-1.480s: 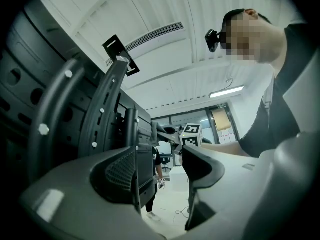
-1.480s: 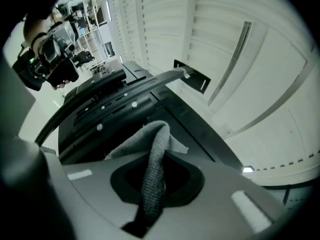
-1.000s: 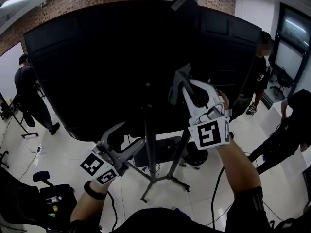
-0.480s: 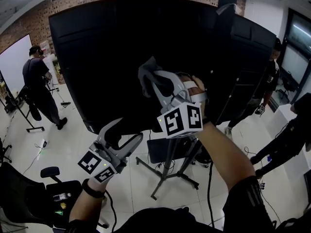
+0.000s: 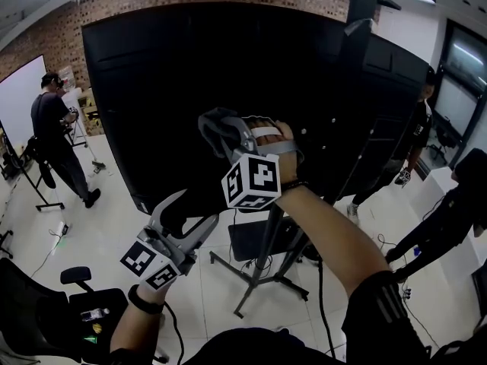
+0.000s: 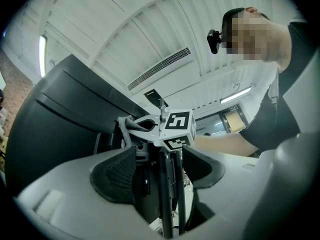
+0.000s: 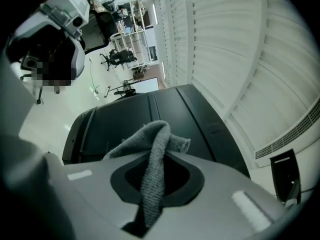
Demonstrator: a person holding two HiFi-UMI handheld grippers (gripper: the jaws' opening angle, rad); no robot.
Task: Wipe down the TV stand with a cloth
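In the head view my right gripper (image 5: pixel 228 137) is shut on a grey cloth (image 5: pixel 211 122) and holds it level against the black back of the big TV (image 5: pixel 152 74). The right gripper view shows the cloth (image 7: pixel 155 139) bunched and hanging between the two pads of that gripper (image 7: pixel 156 181). The TV stand (image 5: pixel 262 268), a dark pole on splayed legs, rises from the white floor below it. My left gripper (image 5: pixel 196 210) is shut and holds nothing, low and left near the TV's lower edge. Past the left gripper (image 6: pixel 160 171), its own view shows the stand pole (image 6: pixel 167 204).
One person (image 5: pixel 53 128) stands at the far left, two more (image 5: pixel 449 211) at the right. An office chair (image 5: pixel 72 276) sits at the bottom left. A dark chair base (image 5: pixel 255 238) lies under the TV. A cable (image 5: pixel 327 295) runs across the floor by the stand's legs.
My right gripper has carried the cloth leftward across the TV's back and rolled, so its marker cube now faces me. The left gripper has shifted only slightly and stays shut.
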